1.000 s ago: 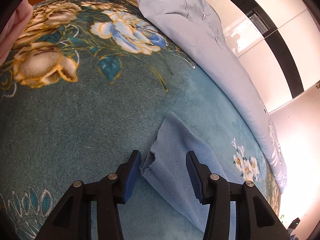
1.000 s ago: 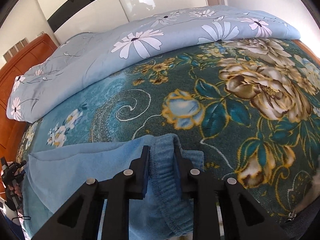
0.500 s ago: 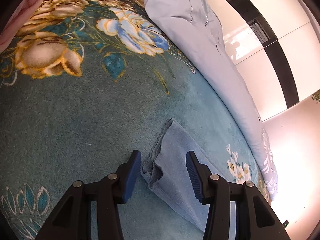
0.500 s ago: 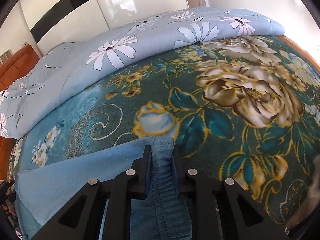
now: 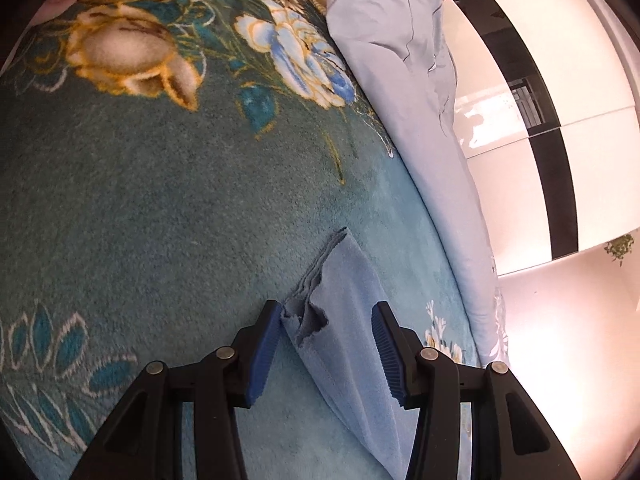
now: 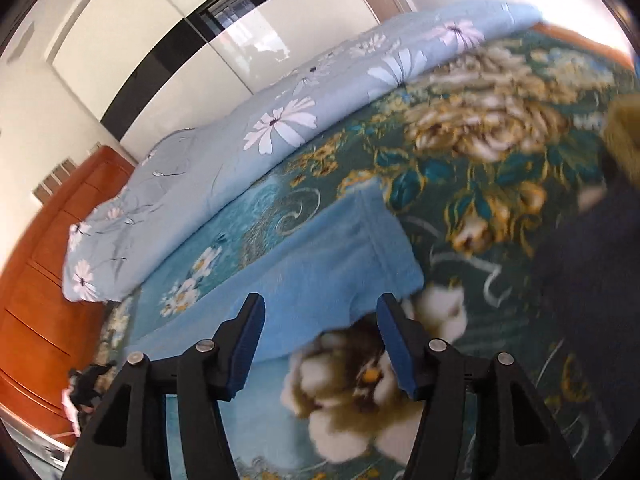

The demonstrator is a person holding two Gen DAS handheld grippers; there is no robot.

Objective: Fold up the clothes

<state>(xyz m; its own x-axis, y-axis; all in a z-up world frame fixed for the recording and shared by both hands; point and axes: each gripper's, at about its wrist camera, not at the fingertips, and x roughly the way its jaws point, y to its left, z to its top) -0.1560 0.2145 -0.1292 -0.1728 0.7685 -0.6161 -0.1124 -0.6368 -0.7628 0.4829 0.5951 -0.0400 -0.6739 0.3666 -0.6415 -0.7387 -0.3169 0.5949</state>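
**Right jaws let go of the blue garment**

The right gripper has just been opening; its jaws stand wide with nothing pressed between them, the folded blue garment lying flat on the floral blanket toward 12 o'clock. The left gripper is parted around the garment's ragged end, pads not squeezing it

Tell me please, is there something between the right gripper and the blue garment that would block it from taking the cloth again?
Nothing visible blocks it. The right gripper has just opened its jaws, with nothing pressed between them, and the blue garment lies flat on the floral blanket just ahead. Only bare blanket lies under the fingertips.
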